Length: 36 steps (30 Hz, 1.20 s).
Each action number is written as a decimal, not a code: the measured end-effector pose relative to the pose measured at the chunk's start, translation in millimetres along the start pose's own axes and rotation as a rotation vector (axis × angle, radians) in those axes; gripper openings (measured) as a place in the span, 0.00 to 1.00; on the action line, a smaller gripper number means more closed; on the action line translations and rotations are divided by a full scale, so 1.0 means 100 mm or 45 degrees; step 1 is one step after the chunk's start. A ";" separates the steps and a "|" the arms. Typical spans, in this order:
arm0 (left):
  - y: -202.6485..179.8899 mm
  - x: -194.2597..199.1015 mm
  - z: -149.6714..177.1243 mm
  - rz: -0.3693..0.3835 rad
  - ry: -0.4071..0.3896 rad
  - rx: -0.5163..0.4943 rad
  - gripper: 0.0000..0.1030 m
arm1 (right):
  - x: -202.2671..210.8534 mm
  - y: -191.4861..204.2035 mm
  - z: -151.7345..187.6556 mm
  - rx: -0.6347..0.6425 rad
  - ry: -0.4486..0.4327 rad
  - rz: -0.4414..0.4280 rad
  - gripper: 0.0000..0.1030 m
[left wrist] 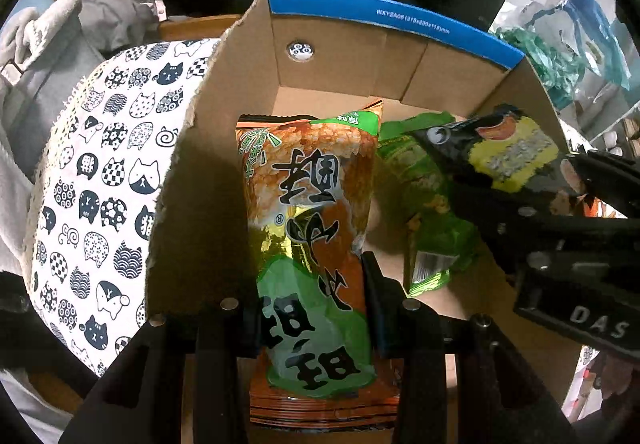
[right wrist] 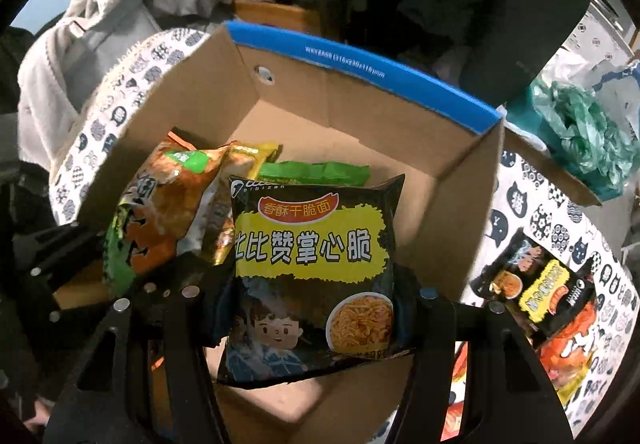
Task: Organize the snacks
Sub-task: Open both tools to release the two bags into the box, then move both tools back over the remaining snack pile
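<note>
My left gripper (left wrist: 314, 304) is shut on an orange and green snack bag (left wrist: 312, 228) and holds it over the left side of an open cardboard box (left wrist: 392, 20) with a blue top edge. My right gripper (right wrist: 316, 308) is shut on a black and yellow crispy noodle pack (right wrist: 312, 268) and holds it above the same box (right wrist: 360, 68). The right gripper (left wrist: 560, 212) shows at the right of the left wrist view, with its pack (left wrist: 504, 152). A green snack bag (left wrist: 432, 204) lies on the box floor. The orange bag also shows in the right wrist view (right wrist: 160, 212).
The box stands on a cat-print tablecloth (left wrist: 100, 180). More snack packs (right wrist: 552, 296) lie on the cloth right of the box. Grey clothing (left wrist: 48, 56) is heaped at the far left. A green plastic bag (right wrist: 584, 132) lies at the far right.
</note>
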<state>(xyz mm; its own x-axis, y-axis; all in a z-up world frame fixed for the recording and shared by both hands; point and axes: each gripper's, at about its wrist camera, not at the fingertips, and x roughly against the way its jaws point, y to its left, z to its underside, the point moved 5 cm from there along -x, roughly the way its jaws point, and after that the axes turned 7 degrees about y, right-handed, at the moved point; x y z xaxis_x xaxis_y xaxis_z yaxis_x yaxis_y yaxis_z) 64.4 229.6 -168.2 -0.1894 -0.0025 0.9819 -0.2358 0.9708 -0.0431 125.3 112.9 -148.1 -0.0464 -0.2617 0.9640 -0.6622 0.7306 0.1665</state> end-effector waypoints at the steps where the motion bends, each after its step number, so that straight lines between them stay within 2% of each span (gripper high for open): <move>1: 0.00 -0.03 0.00 -0.001 0.008 0.003 0.39 | -0.03 0.00 0.00 0.001 0.007 0.002 0.58; 8: 0.01 -0.11 -0.03 0.001 0.040 0.023 0.41 | -0.14 0.04 0.00 0.046 0.029 0.055 0.59; 14: -0.01 0.00 -0.04 0.003 0.016 0.015 0.58 | -0.06 -0.01 0.02 0.034 0.015 0.056 0.64; 18: -0.05 0.20 -0.02 -0.029 -0.057 -0.003 0.76 | 0.14 -0.04 0.03 0.023 -0.039 0.025 0.73; 21: -0.07 0.37 -0.02 -0.058 -0.125 -0.028 0.77 | 0.31 -0.06 0.05 0.029 -0.078 0.015 0.74; 27: -0.17 0.57 0.03 -0.037 -0.177 -0.047 0.77 | 0.63 -0.13 0.12 0.010 -0.152 0.004 0.74; 36: -0.54 0.83 0.12 0.095 -0.244 -0.111 0.78 | 1.02 -0.43 0.48 -0.030 -0.200 0.017 0.75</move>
<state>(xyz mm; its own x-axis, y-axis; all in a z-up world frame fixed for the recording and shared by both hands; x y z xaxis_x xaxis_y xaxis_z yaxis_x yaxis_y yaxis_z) 49.6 173.9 -86.7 -0.3831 0.0323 0.9231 -0.1329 0.9871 -0.0897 113.0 24.0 -66.6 -0.1729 -0.3459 0.9222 -0.6428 0.7490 0.1605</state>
